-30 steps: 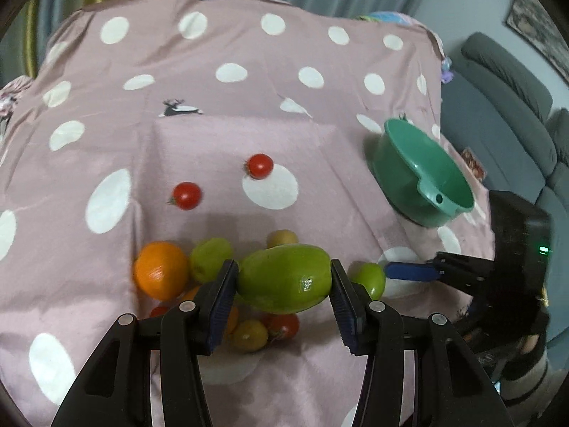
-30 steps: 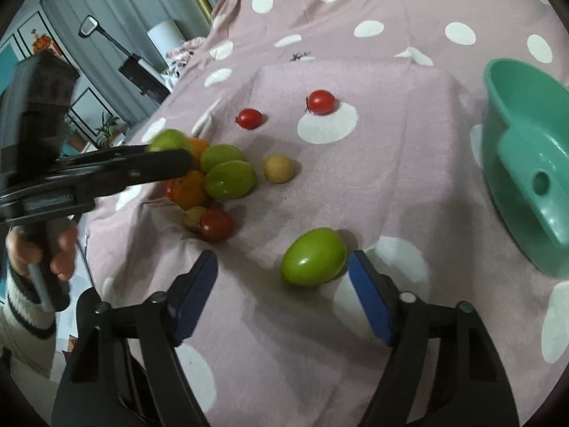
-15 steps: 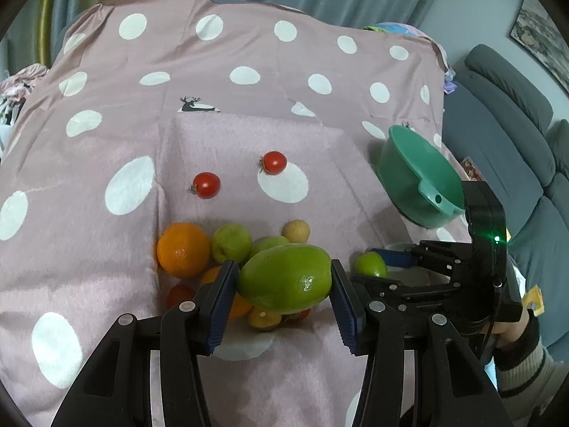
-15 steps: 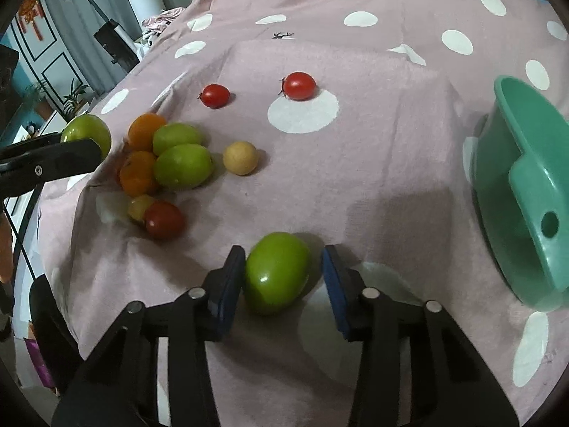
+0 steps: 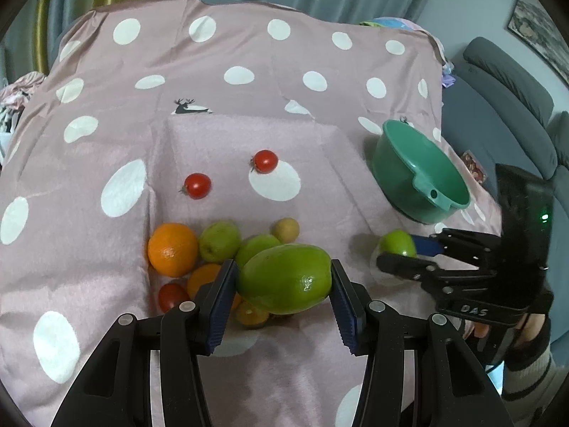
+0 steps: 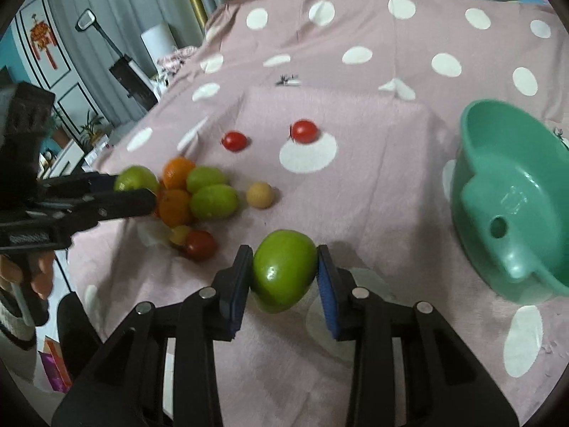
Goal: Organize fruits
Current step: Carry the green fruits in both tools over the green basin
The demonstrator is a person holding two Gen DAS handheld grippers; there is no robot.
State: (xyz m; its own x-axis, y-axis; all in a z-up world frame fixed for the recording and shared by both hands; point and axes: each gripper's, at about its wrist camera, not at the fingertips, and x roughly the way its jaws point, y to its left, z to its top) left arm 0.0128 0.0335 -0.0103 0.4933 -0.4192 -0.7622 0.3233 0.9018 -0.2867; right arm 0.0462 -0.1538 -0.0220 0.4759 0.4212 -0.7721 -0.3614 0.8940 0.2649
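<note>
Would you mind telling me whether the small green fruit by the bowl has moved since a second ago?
Yes. The small green fruit has lifted off its white dot; the right gripper jaws have just closed on it.

1. The right tongs have just been closing, and their blue pads now press both sides of a round green fruit.
2. Far right, a green bowl sits on the pink spotted cloth.
3. To the left lies a heap of oranges and green fruit, with a small tan fruit just beside it.
4. Two red tomatoes lie farther back, apart.
5. The left tongs reach in from the left edge, holding a green fruit over the heap.
</note>
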